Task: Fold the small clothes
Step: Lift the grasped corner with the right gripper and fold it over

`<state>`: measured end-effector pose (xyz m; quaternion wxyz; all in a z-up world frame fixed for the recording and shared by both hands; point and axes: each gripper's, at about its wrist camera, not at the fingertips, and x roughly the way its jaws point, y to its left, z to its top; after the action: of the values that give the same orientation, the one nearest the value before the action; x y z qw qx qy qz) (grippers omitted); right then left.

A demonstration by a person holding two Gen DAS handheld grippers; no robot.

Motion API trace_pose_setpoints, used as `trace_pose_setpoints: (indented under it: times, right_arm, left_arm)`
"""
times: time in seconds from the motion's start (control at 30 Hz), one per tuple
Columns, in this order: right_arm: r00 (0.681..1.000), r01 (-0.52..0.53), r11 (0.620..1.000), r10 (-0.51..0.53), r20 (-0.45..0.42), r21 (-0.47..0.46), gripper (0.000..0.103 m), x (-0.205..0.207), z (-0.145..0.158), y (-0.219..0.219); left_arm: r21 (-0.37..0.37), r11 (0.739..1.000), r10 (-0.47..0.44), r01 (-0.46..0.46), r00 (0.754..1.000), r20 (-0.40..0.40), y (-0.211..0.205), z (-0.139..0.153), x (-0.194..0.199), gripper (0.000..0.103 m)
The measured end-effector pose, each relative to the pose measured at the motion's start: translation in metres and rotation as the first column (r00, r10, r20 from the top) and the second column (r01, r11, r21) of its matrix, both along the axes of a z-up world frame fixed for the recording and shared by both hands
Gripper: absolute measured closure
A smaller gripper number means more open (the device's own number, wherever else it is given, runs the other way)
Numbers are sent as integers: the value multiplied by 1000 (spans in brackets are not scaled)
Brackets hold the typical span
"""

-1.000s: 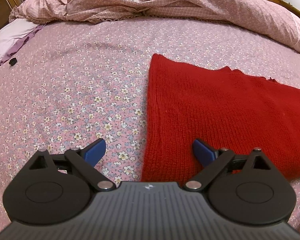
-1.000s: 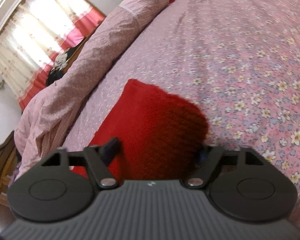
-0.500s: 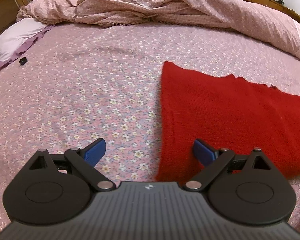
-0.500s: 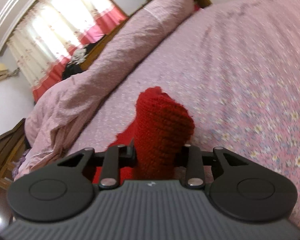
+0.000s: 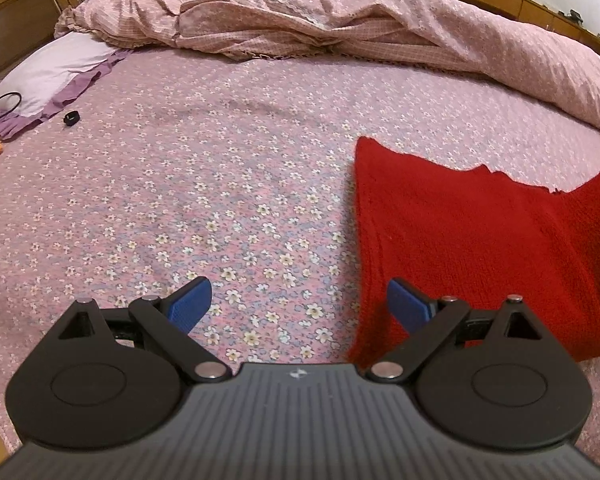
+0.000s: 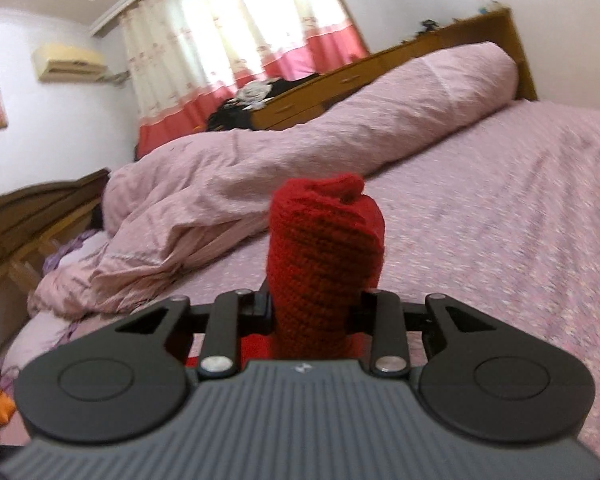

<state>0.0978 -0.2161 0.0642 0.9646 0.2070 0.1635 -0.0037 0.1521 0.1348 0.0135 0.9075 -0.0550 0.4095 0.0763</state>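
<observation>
A red knitted garment [image 5: 480, 240] lies on the flowered pink bedsheet [image 5: 220, 200] at the right of the left wrist view; its far right corner rises off the bed. My left gripper [image 5: 300, 306] is open and empty, low over the sheet, its right blue pad [image 5: 410, 306] over the garment's near left edge. My right gripper [image 6: 312, 308] is shut on a bunched corner of the red garment [image 6: 324, 248], held up above the bed.
A rumpled pink duvet [image 5: 360, 16] lies along the far side of the bed. A white and purple pillow [image 5: 56, 76], a black cable and a small black object [image 5: 71, 118] are at the far left. Wooden furniture and curtains [image 6: 236, 40] stand behind.
My right gripper closed on the garment's corner and lifted it, tilting upward. My left gripper stayed open while the garment shifted rightward in its view.
</observation>
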Motion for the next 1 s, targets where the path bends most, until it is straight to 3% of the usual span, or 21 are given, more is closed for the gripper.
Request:
trace_pose_setpoints:
  times: [0.3,0.7,0.83,1.0]
  right_arm:
    - [990,-142,980,143,-5,-136,71,14,8,66]
    - [935,-352,899,325,-143,-259,71,23,-33,130]
    - [936,-350,895,323,-141,-275,71,22,-33,136]
    - [958,-280,906,283,-37,-317,71,18,-9,145]
  left_arm:
    - [-17,1000,18,-18,1000,-3,9,-2,-3,6]
    - [-41,997,66,-67,998,-13,34,-9,-11,6]
    - [-48,996,77,-78,997,-21,42,-12,-14,6]
    - [-52,994,91,-92,995,-28,52,-13,-16,6]
